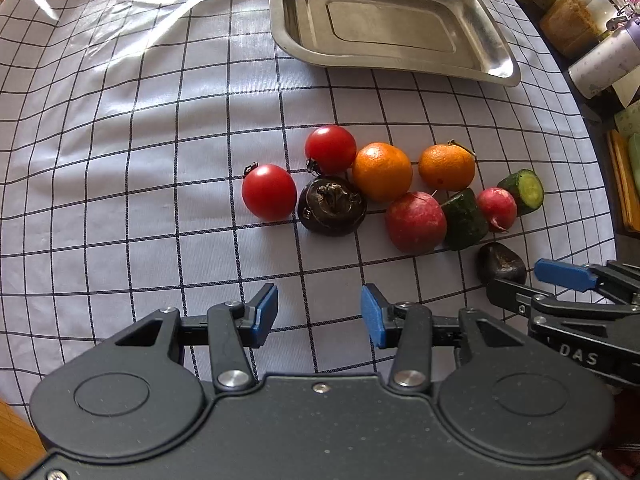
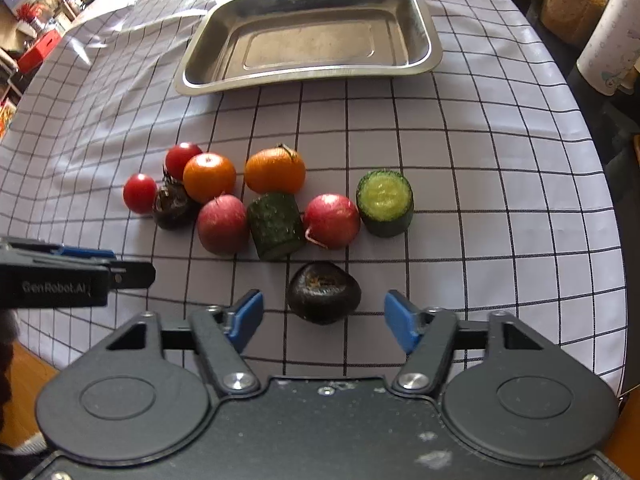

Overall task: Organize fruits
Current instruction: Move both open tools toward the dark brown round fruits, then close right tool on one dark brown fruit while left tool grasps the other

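Produce lies clustered on the checked tablecloth [image 1: 120,160]: two cherry tomatoes [image 1: 269,191], two tangerines [image 1: 382,172], two red radishes [image 1: 416,222], two cucumber chunks [image 2: 386,202] and a dark water chestnut [image 1: 332,206]. A second dark water chestnut [image 2: 324,296] lies apart, nearer me, between the blue pads of my right gripper [image 2: 323,322], which stand clear of it on both sides. My left gripper [image 1: 319,315] hovers open over bare cloth in front of the tomatoes. The steel tray [image 2: 434,56] sits empty beyond the pile.
Jars and a white bottle [image 2: 604,52] line the table's right edge. The right gripper [image 1: 532,282] shows at the right of the left wrist view, and the left gripper's side [image 2: 60,276] at the left of the right wrist view. Crinkled plastic film [image 1: 120,0] lies at the far left.
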### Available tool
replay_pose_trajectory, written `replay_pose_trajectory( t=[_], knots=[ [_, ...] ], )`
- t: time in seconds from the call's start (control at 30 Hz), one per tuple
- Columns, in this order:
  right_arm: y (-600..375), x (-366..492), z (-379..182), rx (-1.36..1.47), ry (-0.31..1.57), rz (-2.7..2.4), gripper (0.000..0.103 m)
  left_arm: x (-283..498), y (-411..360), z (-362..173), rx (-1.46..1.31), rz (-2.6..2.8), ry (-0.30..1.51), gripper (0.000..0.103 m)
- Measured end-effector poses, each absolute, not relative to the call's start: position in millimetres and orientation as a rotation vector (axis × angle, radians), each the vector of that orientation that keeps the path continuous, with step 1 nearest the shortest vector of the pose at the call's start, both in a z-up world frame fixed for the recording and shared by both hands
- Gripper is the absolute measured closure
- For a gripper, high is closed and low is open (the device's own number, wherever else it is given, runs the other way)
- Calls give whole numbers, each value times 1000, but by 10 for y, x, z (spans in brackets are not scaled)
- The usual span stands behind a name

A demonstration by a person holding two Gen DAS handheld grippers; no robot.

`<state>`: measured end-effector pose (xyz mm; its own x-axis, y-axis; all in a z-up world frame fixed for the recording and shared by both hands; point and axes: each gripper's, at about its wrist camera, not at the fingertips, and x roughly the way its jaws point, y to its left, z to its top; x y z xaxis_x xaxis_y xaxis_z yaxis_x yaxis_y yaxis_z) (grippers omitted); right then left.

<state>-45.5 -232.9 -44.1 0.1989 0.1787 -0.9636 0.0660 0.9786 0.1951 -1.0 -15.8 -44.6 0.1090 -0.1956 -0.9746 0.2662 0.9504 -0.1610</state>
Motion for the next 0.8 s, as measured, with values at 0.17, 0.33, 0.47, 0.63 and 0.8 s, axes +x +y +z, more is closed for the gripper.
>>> replay_pose_trajectory(
  t=[0.17,0.33,0.47,0.63,0.8],
  knots=[
    [-2361,-461,-493,232,1383,84,65,-21,-171,-442,56,-349,1420,51],
    [-2515,-461,-425,283,1337,28,65,-31,-194,-413,69,-359,1407,51],
    [-2676,-440,-380,314,1311,-16,65,-13,-203,-394,67,-364,1400,51],
    [-2862,-437,-393,252,1308,-127,65,-11,-199,-368,62,-374,1394,51],
    [-2950,-494,-401,256,1303,-132,65,21,-225,-379,58,-382,1392,51]
  ],
)
